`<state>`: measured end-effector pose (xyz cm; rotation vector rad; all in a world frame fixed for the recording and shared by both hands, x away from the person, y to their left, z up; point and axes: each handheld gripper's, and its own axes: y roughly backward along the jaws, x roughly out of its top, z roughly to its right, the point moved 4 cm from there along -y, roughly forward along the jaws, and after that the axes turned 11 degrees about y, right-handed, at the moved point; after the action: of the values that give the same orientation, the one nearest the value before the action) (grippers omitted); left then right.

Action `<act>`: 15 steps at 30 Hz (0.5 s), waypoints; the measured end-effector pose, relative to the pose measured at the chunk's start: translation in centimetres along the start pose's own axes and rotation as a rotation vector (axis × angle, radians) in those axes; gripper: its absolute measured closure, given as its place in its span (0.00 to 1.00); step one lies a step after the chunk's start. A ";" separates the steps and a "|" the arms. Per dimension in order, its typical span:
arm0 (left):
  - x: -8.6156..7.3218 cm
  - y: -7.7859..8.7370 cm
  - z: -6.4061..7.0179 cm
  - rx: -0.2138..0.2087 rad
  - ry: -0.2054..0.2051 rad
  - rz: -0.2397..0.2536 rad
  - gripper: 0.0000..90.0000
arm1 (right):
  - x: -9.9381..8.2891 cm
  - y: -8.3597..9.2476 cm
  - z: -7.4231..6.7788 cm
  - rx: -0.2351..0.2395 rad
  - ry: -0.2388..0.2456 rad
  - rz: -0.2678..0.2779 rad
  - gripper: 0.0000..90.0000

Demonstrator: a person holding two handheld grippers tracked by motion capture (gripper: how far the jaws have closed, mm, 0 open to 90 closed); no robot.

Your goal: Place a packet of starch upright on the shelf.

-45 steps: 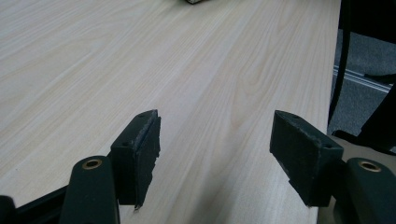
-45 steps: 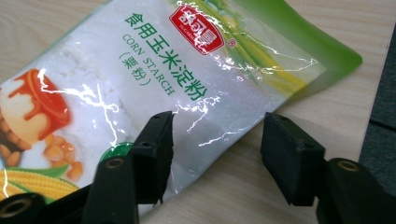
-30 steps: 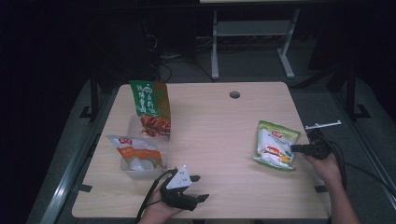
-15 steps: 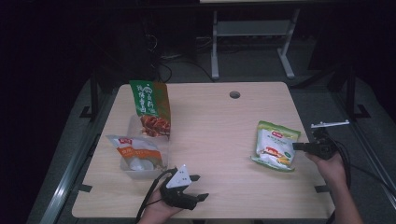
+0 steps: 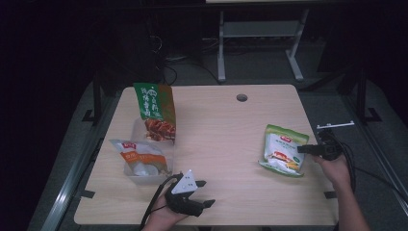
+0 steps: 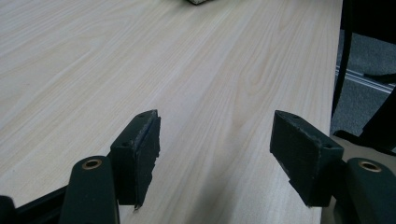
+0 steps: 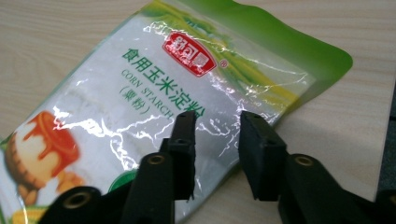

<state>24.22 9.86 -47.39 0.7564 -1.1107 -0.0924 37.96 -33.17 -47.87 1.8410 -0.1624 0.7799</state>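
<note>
Lying at the left of the tabletop [image 5: 221,130], two snack bags are seen in the high view: a tall green-and-orange bag [image 5: 156,111] standing upright and a pale pouch with an orange band [image 5: 142,158] just in front of it. Near the front edge, the left tool [image 5: 204,192] is rested low over bare wood, its jaws held well apart with nothing between them, as the left gripper view confirms. Farther right, well apart from that tool, the corn starch bag [image 5: 284,150] is laid flat near the right edge, its long axis running roughly from the far side of the tabletop toward the person. The right tool [image 5: 302,149] is placed at the bag's right edge, pointing leftward across its short side; this hand is clearly the nearer one. In the right gripper view the jaws have just been opening and are now parted, with the bag's glossy film [image 7: 154,107] lying just beyond and below the pads, not pinched. Whether the pads touch the film cannot be told. The bag is judged to have been let go.
</note>
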 end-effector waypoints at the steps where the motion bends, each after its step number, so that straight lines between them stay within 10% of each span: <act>1: 0.0 0.0 0.0 0.000 -0.001 0.000 0.36 | 0.1 0.0 0.0 -0.006 -0.005 0.003 0.70; 8: 0.0 0.1 -0.1 0.001 0.000 0.004 0.36 | 0.6 -0.4 0.3 -0.088 -0.006 -0.060 0.61; 15: 0.0 -0.1 -0.1 -0.002 0.001 -0.004 0.36 | -0.1 -0.7 0.8 -0.042 -0.061 -0.043 0.57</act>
<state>24.33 9.79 -47.43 0.7574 -1.1081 -0.0965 38.62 -33.59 -48.66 1.8241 -0.1766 0.6863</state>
